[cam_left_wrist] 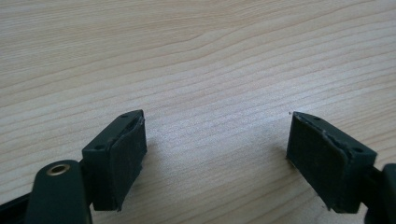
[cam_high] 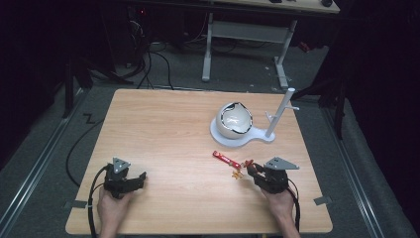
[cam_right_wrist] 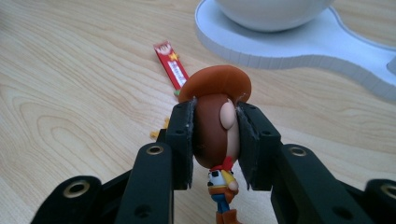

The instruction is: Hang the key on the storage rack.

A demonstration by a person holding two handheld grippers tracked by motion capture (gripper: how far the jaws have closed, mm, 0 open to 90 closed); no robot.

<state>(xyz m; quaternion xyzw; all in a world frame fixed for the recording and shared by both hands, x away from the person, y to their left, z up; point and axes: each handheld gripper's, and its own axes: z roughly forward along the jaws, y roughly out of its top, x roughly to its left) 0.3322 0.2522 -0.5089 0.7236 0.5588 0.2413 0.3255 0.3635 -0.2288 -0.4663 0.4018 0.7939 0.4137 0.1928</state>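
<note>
**Cowboy figure gripped by its head**

Pinched between the jaws of the right gripper (cam_right_wrist: 215, 144), a small cowboy figure (cam_right_wrist: 215, 135) is held at five o'clock on the table (cam_high: 163, 129). Light, hard and smooth it is judged; the rounded head may slip. The left gripper (cam_left_wrist: 215, 149) is held open, empty.

Black grippers (cam_high: 130, 182) with brass-ringed screw holes, grey triangular plates, black cables.

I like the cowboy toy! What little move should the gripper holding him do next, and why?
Probably lift him a little. The right gripper is shut on the cowboy toy's head, low over the table, and the red strip lies close ahead. The left gripper is open.
</note>
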